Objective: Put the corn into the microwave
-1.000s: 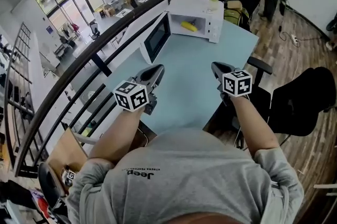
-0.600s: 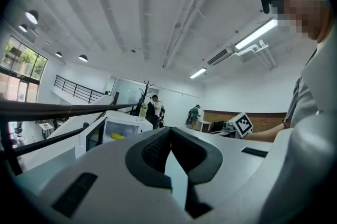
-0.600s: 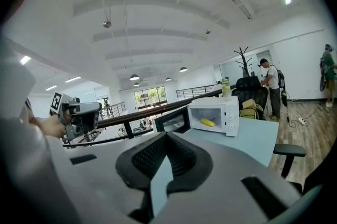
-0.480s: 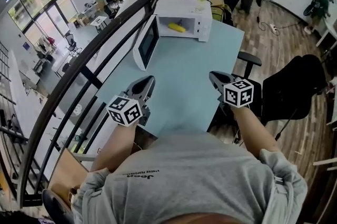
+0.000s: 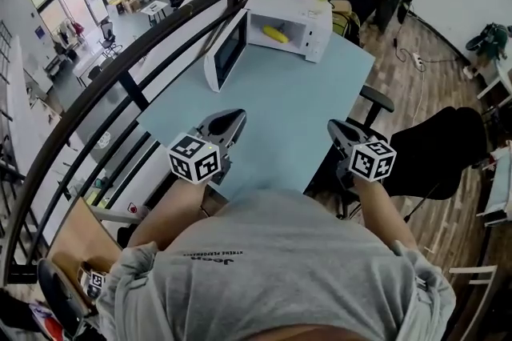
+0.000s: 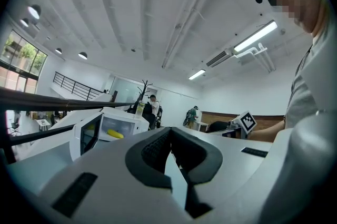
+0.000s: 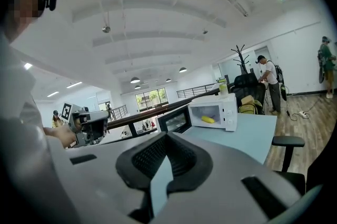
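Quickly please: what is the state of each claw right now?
Left claw: closed, holding nothing.
Right claw: closed, holding nothing.

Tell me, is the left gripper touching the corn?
Apart. The head view shows the corn inside the microwave, with bare table between it and the left gripper.

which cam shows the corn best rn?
Head view: the corn lies unobstructed in the open microwave, seen from above. Right gripper view shows it smaller, side-on; left gripper view, a small yellow sliver past the door.
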Demonstrator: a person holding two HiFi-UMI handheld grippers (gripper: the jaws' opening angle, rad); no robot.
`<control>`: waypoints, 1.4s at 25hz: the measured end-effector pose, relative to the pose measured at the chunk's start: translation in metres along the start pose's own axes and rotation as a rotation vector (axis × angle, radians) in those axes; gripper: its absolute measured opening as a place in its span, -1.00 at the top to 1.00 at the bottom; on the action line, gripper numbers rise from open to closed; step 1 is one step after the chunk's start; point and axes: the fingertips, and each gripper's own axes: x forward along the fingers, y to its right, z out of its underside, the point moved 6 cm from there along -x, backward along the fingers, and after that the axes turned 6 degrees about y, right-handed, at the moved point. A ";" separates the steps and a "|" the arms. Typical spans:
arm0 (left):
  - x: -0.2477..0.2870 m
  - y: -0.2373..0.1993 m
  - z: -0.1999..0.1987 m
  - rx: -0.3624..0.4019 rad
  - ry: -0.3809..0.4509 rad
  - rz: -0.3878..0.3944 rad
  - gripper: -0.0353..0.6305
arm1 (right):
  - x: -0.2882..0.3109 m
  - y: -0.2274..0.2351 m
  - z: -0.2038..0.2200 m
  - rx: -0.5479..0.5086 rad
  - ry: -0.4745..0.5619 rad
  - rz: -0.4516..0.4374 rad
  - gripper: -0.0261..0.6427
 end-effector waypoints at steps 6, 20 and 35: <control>-0.007 -0.001 0.000 0.005 -0.008 -0.028 0.84 | 0.006 0.003 0.002 0.022 0.006 -0.014 0.87; -0.014 -0.003 -0.003 0.015 -0.012 -0.053 0.84 | 0.014 -0.003 0.001 0.002 0.008 -0.044 0.87; -0.014 0.000 -0.003 0.022 -0.024 -0.044 0.84 | 0.010 -0.003 0.000 -0.020 -0.006 -0.050 0.87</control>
